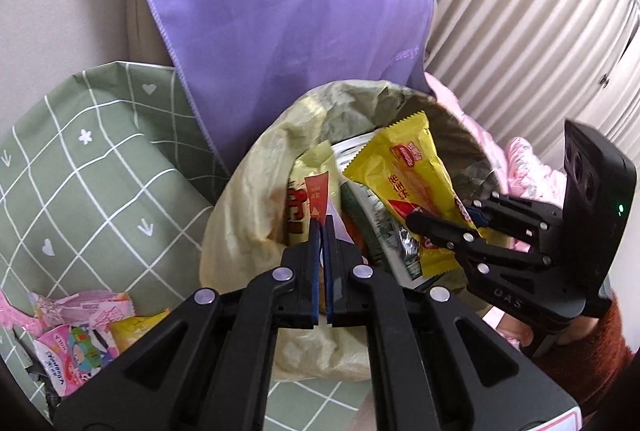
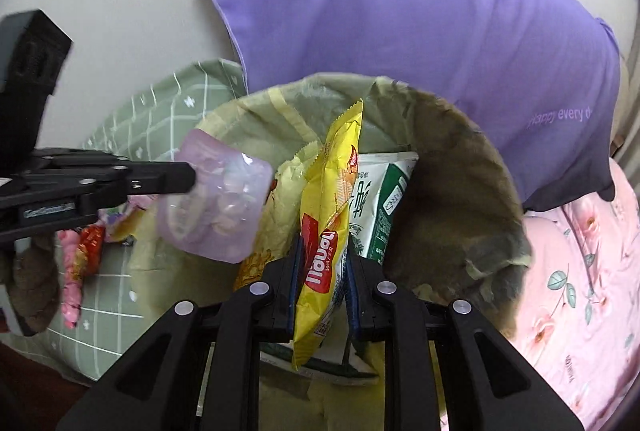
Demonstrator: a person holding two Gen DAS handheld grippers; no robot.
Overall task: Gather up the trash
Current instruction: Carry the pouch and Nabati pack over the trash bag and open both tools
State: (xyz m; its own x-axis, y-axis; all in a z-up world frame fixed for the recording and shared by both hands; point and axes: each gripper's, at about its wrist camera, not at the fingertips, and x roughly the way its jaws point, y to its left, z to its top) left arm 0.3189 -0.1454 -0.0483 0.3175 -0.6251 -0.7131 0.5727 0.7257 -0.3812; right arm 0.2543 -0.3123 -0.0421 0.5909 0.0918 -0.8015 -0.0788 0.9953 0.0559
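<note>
Trash fills one bin (image 2: pixel 460 191) lined with a yellowish bag (image 1: pixel 240 215), which stands on a green checked cloth (image 1: pixel 80 171) in front of one purple pillow (image 2: pixel 400 11). Inside the bin lie a green-and-white carton (image 2: pixel 384 199) and several other wrappers, too jumbled to count. More snack packets (image 1: pixel 76 327) – at least four – lie loose at the cloth's near left corner.

Two grippers hang over the bin's mouth. The right gripper (image 2: pixel 322 263) stands partly open, its pads pressed on both sides of one yellow wafer packet (image 2: pixel 332 199), held upright above the bin. The left gripper (image 1: pixel 321 227) is closed to a sliver – in the right wrist view it pinches one translucent purple pouch (image 2: pixel 216 199) by the edge, over the bin's left rim. A pink floral quilt (image 2: pixel 580 271) lies to the bin's right.
</note>
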